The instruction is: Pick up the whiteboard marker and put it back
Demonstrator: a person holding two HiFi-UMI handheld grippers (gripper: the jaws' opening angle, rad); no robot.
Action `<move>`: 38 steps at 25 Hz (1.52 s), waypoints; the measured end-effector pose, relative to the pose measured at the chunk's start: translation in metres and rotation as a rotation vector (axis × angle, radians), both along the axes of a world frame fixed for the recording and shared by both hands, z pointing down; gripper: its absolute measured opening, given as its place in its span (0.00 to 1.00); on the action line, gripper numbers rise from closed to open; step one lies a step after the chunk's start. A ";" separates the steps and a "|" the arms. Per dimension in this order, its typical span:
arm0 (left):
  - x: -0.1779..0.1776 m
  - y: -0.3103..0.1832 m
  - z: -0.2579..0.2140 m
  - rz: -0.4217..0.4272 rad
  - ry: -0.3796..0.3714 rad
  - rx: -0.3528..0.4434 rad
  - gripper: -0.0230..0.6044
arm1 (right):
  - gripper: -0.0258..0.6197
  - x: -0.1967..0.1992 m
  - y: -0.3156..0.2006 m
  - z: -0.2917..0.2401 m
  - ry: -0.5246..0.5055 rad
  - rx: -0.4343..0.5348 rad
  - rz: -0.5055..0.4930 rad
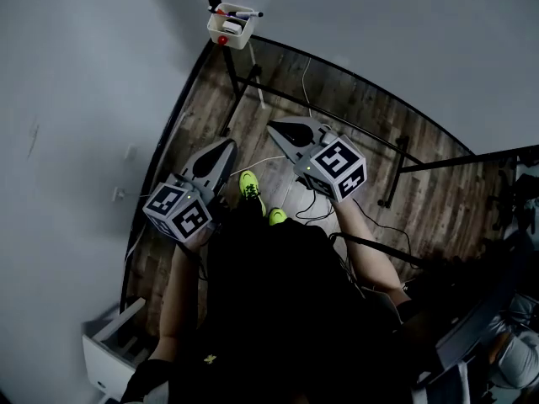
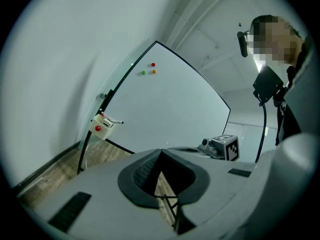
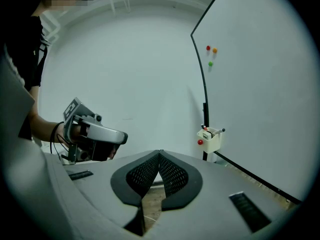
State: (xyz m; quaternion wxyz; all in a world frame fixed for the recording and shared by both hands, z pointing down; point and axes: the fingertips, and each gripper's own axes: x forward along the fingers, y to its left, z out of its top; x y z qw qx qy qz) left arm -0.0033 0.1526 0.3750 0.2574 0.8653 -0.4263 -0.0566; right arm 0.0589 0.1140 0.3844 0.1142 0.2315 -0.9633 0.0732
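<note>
Two tools idle: left gripper [image 1: 227, 146] and right gripper [image 1: 275, 128] both closed tight, empty. Marker [image 1: 246, 13] well apart, sticking out of small box [image 1: 227, 32] at lower left corner of whiteboard [image 1: 404, 40]. Likely light, stiff, smooth plastic; pinch mid-barrel, firm squeeze against slipping

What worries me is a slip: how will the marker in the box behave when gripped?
The marker looks slim and round, so it is probably light, apt to slip in a grip and to roll if laid flat. One end sticks out past the box rim, so a pinch there might lever it up rather than lift it.
</note>
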 end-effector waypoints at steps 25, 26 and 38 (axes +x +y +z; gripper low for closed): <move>-0.043 0.014 -0.003 0.143 0.012 0.012 0.09 | 0.04 -0.054 0.018 -0.021 0.022 0.064 0.118; -0.043 0.012 -0.004 0.148 0.011 0.015 0.09 | 0.04 -0.055 0.016 -0.022 0.021 0.066 0.122; -0.038 -0.004 -0.007 0.170 0.006 0.011 0.09 | 0.04 -0.058 0.002 -0.025 0.036 0.073 0.114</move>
